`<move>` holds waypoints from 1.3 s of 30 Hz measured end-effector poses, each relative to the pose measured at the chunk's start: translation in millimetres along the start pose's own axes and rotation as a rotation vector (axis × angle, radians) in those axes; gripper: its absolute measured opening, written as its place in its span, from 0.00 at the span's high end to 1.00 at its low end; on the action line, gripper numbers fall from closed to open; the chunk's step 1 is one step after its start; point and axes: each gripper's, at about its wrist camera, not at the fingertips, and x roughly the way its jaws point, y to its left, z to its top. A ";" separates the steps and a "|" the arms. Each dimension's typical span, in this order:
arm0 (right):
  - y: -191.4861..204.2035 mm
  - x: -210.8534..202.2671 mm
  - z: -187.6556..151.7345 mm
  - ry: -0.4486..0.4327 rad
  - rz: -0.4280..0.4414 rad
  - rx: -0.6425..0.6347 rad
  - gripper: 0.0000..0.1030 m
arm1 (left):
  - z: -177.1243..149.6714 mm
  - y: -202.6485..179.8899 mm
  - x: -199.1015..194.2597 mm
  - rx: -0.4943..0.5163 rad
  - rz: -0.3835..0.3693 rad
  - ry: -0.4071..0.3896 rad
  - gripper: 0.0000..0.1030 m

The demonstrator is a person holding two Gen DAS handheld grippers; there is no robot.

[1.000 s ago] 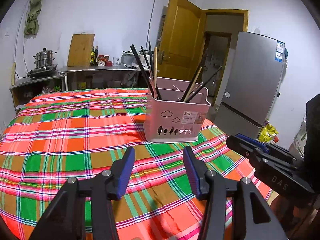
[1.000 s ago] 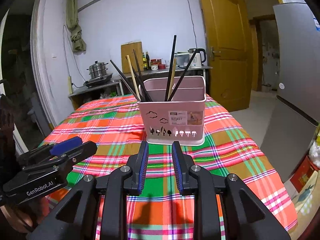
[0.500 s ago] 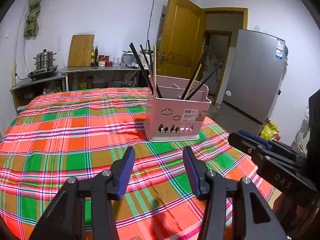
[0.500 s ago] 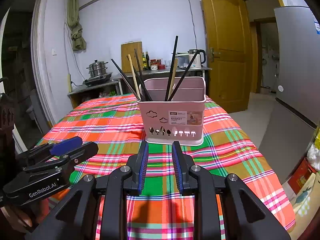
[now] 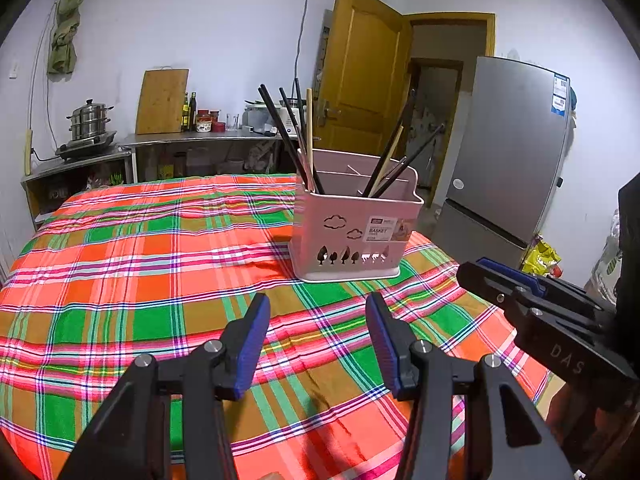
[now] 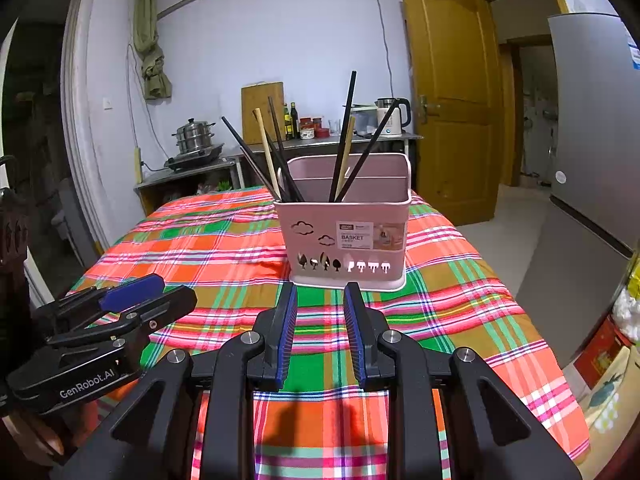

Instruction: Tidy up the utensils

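Observation:
A pink utensil basket (image 5: 352, 236) (image 6: 346, 236) stands on the plaid-covered table (image 5: 140, 280) (image 6: 200, 248). Several black and wooden chopsticks (image 5: 296, 140) (image 6: 272, 156) lean in its compartments. My left gripper (image 5: 316, 308) (image 6: 160, 292) hovers over the cloth short of the basket, its jaws apart with nothing between them. My right gripper (image 6: 320, 292) (image 5: 480, 268) hangs just in front of the basket, its jaws narrowly apart and holding nothing.
A grey fridge (image 5: 508, 148) stands right of the table beside a wooden door (image 5: 360, 72). Behind the table a metal counter (image 5: 192, 138) carries a steel pot (image 5: 90, 118), a cutting board (image 5: 162, 100), bottles and a kettle (image 6: 390, 116). The table's right edge drops to the floor.

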 end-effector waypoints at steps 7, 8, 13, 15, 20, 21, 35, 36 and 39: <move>-0.2 0.7 0.0 0.000 -0.002 0.000 0.76 | -1.1 -0.1 0.4 0.002 -0.002 0.001 0.50; -0.3 0.7 0.2 0.000 -0.001 0.001 0.76 | -1.3 -0.1 0.4 0.003 -0.001 0.002 0.50; -0.4 0.1 0.1 0.001 -0.002 0.001 0.76 | -1.0 0.8 0.4 0.004 -0.007 0.006 0.50; -0.1 0.7 0.2 0.001 -0.004 -0.001 0.76 | -1.2 1.1 0.5 0.005 -0.008 0.007 0.50; -1.1 1.4 0.6 0.002 -0.005 0.000 0.76 | -0.9 1.3 0.4 0.009 -0.008 0.008 0.50; -1.6 1.4 0.8 0.002 -0.005 0.001 0.76 | -1.0 1.2 0.3 0.010 -0.008 0.007 0.50; -1.8 2.8 0.9 0.003 -0.006 -0.002 0.76 | -1.9 1.2 -0.8 0.018 -0.006 0.008 0.50; -2.0 2.9 0.8 0.003 -0.006 -0.002 0.76 | -2.1 1.3 -0.8 0.017 -0.006 0.008 0.50; -2.4 3.1 0.8 0.003 -0.006 -0.003 0.76 | -2.7 1.0 -0.7 0.019 -0.005 0.008 0.50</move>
